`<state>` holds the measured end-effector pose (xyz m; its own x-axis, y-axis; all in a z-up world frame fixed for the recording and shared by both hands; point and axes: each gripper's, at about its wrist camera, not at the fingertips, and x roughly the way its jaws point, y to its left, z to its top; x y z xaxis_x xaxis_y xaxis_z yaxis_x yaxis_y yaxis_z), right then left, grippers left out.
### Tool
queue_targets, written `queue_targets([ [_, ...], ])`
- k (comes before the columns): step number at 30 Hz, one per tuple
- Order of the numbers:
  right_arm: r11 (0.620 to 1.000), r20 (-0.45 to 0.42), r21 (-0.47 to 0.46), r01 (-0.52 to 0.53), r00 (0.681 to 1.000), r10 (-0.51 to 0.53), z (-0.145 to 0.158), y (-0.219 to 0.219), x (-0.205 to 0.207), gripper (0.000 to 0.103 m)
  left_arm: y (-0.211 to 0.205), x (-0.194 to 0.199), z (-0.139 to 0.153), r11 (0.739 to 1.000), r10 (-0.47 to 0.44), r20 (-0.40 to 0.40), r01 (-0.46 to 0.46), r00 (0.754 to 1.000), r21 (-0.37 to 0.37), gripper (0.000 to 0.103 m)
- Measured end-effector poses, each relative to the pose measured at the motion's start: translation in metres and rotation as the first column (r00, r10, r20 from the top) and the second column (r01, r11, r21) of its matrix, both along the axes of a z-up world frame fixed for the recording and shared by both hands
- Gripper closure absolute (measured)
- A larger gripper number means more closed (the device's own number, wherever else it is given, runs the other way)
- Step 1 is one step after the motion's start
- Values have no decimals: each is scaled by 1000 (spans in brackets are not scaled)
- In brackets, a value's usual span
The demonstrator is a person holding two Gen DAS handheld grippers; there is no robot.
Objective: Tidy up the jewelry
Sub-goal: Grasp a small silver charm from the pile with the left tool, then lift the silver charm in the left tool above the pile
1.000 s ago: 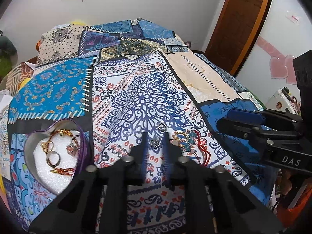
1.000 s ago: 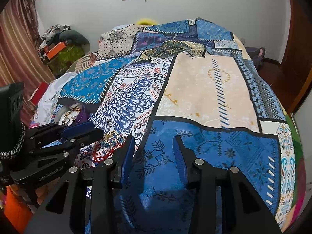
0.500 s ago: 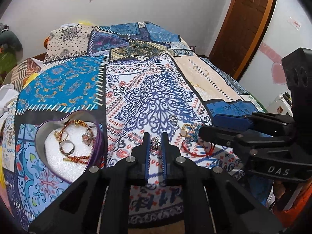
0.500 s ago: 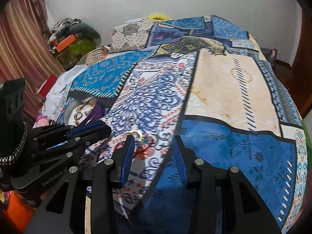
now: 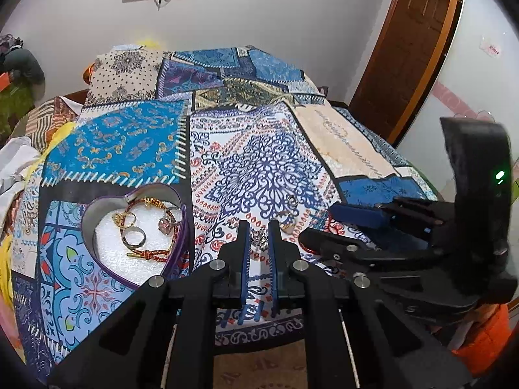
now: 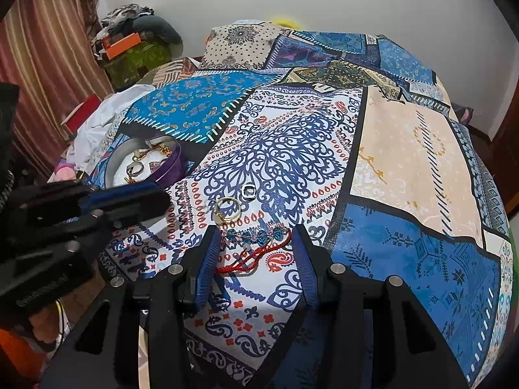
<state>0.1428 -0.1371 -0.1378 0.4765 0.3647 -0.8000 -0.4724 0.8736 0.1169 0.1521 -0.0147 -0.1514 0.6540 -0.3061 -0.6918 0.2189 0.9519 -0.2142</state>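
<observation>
My left gripper [image 5: 259, 234] is shut on a small silver crown-shaped ring [image 5: 259, 237] and holds it above the bedspread. To its left stands a purple heart-shaped box [image 5: 97, 209] with white foam, holding rings and a red-gold bracelet [image 5: 147, 254]. My right gripper [image 6: 256, 240] is open, its fingers either side of a red cord bracelet [image 6: 251, 257] and a blue beaded bracelet [image 6: 256, 234] on the bed. Beyond them lie a gold ring [image 6: 227, 212] and a silver ring [image 6: 248, 191]. The box also shows in the right wrist view [image 6: 175, 167].
The patchwork bedspread [image 5: 269, 168] covers the bed. Its front edge drops to a patterned floor [image 5: 259, 369]. A brown door [image 5: 408, 48] stands at the right. Clothes and an orange box [image 6: 125, 45] are piled by the curtain at the left.
My left gripper closed on the crown ring and lifted it off the bedspread. My right gripper swung left and forward, and now straddles the red and blue bracelets.
</observation>
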Motion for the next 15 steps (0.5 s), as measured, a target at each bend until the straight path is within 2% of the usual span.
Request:
queue_targets([
  [2, 1000, 12, -11, 13, 1000, -13, 0, 0, 0, 72, -1, -3, 5, 1000, -2, 14, 2, 1000, -2, 94],
  [3, 1000, 13, -8, 16, 1000, -16, 0, 0, 0, 82, -1, -4, 7, 1000, -4, 20, 4, 1000, -2, 94],
  [4, 1000, 12, -2, 20, 1000, -20, -1, 0, 0, 87, -2, -5, 10, 1000, -6, 27, 6, 1000, -1, 94],
  [13, 996, 0, 69, 61, 998, -61, 5, -9, -4, 91, -8, -13, 34, 1000, -29, 77, 30, 997, -6, 94],
  [15, 995, 3, 82, 63, 998, -64, 7, -11, -7, 96, -10, -16, 39, 999, -39, 83, 41, 996, -15, 94],
])
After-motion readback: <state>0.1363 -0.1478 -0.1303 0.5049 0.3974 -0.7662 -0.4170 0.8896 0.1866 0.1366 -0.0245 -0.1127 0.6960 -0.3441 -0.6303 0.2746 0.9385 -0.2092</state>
